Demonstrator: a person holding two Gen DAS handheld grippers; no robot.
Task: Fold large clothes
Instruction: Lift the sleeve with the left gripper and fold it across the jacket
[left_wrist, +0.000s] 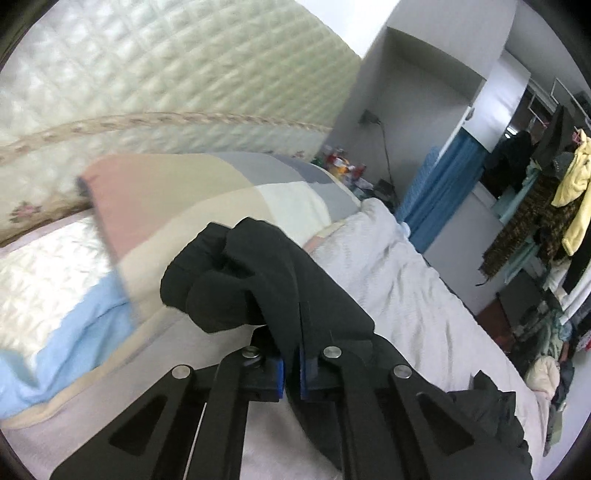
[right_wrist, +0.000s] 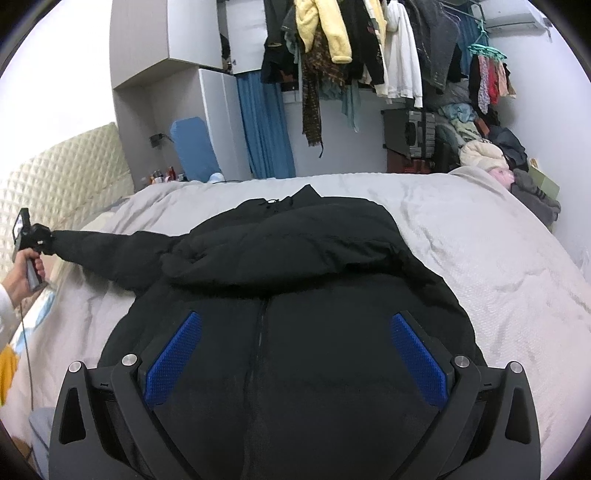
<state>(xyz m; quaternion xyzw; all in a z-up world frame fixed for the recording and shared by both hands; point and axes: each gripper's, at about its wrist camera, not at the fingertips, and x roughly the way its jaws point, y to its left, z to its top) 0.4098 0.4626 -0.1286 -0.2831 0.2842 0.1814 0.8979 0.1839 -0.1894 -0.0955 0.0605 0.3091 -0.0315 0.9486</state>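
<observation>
Bed (right_wrist: 461, 229): I see the grey cover under everything.
Jacket (right_wrist: 295, 258): black, spread flat on the bed, one sleeve (right_wrist: 110, 242) pulled out sideways.
Left tongs (left_wrist: 291, 365): I have them clamped on the sleeve's cuff.
Right tongs (right_wrist: 295, 354): spread apart over the jacket's front, gripping nothing.

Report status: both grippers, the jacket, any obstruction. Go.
Left gripper shut on sleeve cuff, sleeve pulled out sideways. Right gripper open, above black jacket lying flat on bed. No obstruction on the jacket.
</observation>
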